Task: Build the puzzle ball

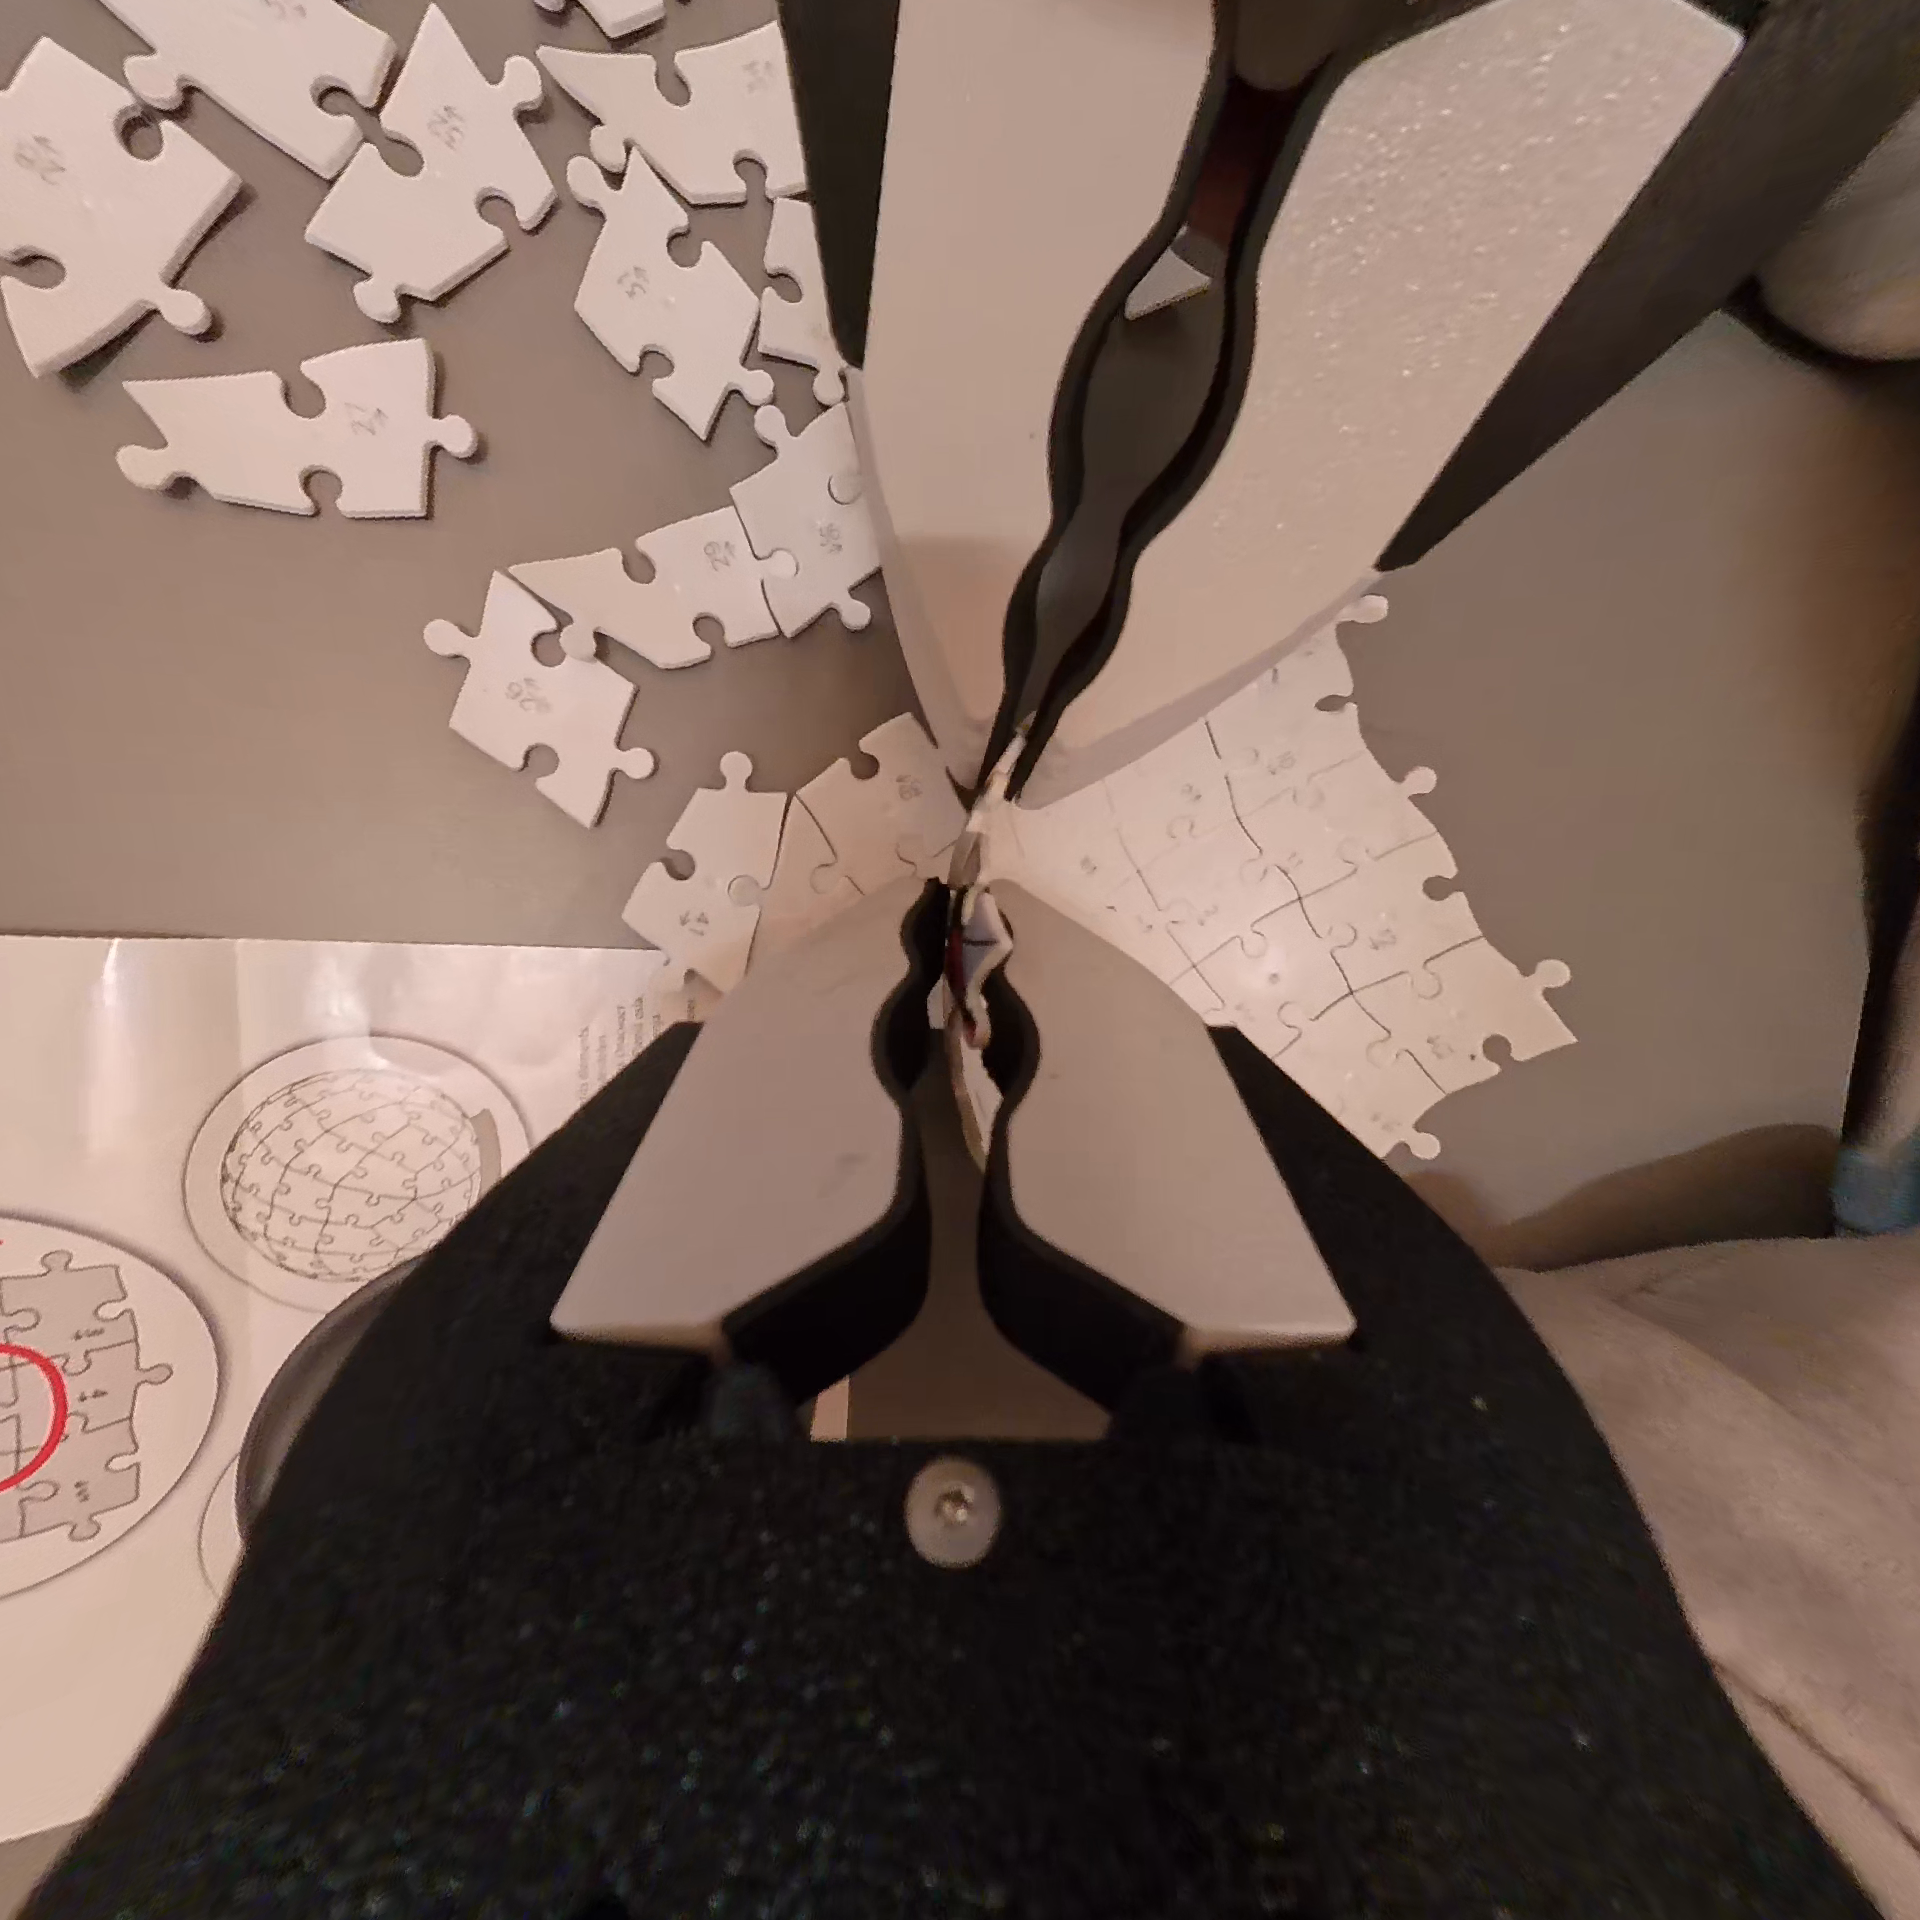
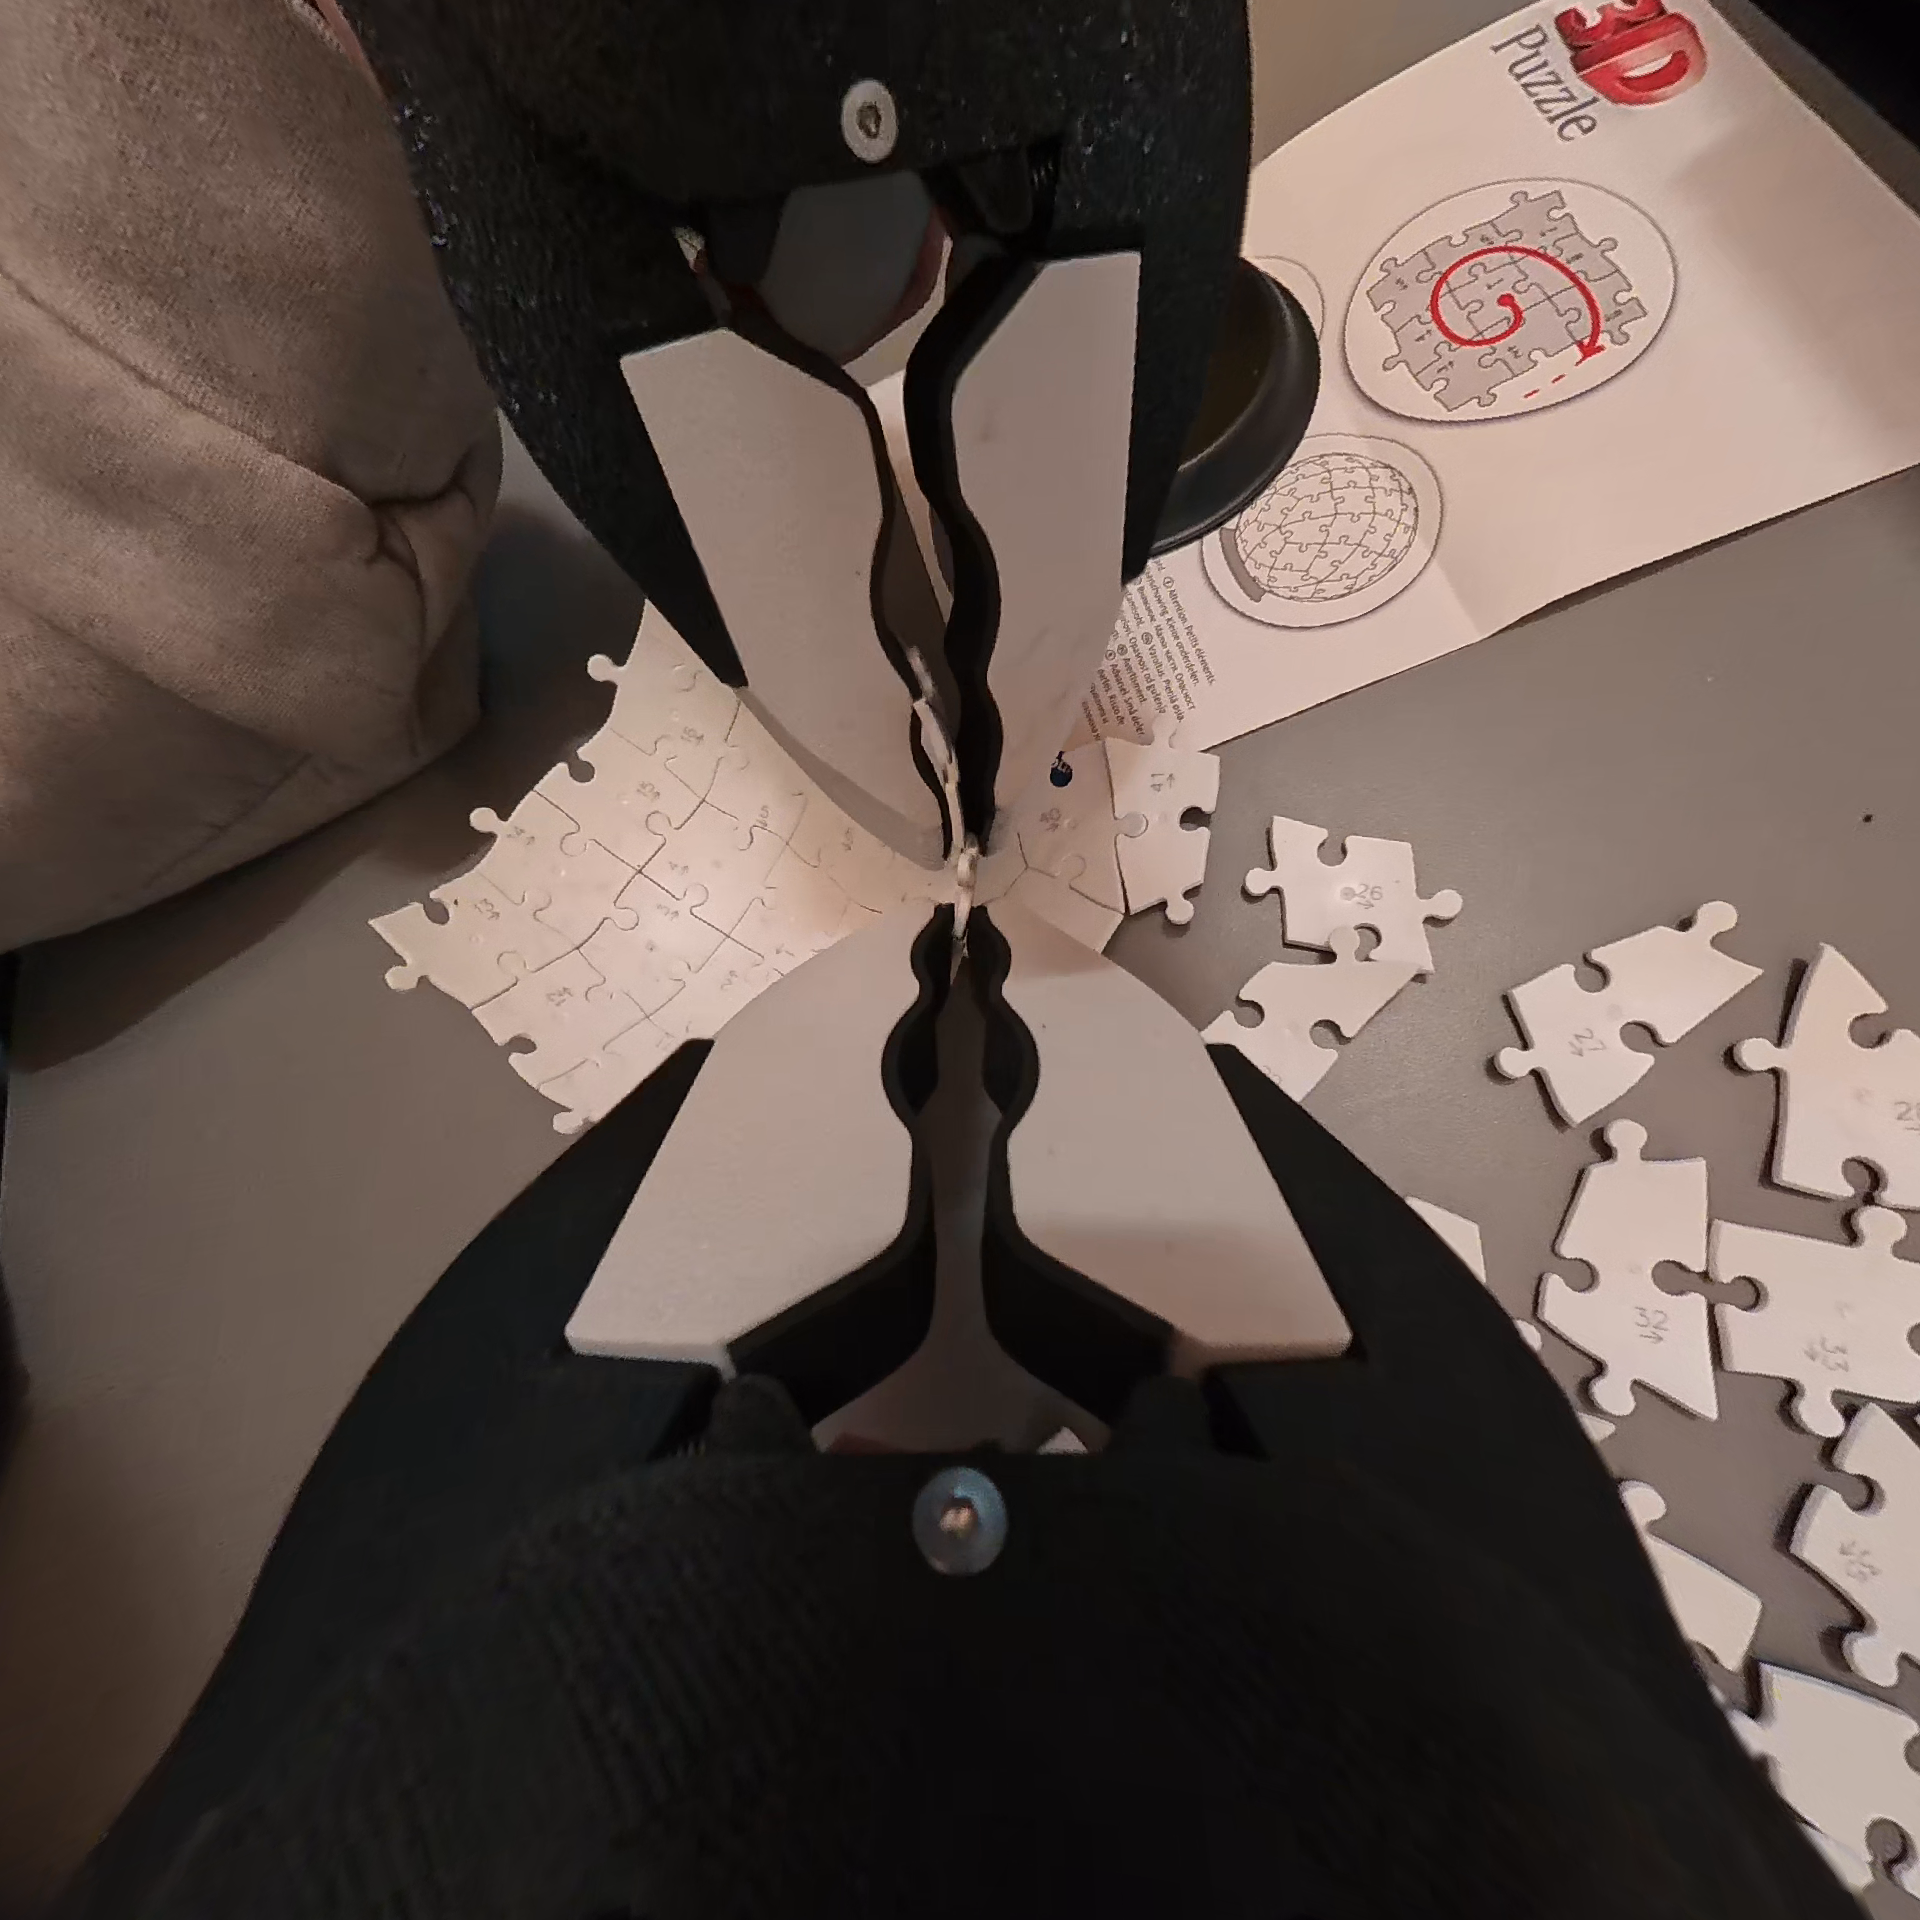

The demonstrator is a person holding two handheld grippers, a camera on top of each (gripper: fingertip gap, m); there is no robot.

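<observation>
A curved, partly assembled white puzzle section (image 1: 1299,914) is held edge-on above the grey table (image 1: 260,727). My left gripper (image 1: 961,914) comes from below and is shut on its edge. My right gripper (image 1: 1003,769) comes from above and is shut on the same edge, tip to tip with the left. In the right wrist view the section (image 2: 644,883) spreads to both sides of my right gripper (image 2: 961,920), and the left gripper (image 2: 966,821) meets it from the top. Loose white numbered pieces (image 1: 416,177) lie on the table, and they also show in the right wrist view (image 2: 1631,1309).
A printed instruction sheet (image 2: 1558,436) with puzzle diagrams lies on the table, and also shows in the left wrist view (image 1: 312,1039). A dark round stand (image 2: 1262,416) sits on it. Beige fabric (image 2: 208,468) borders the table beside the held section. Only a small space, under 4 cm, lies between the two pairs of fingers.
</observation>
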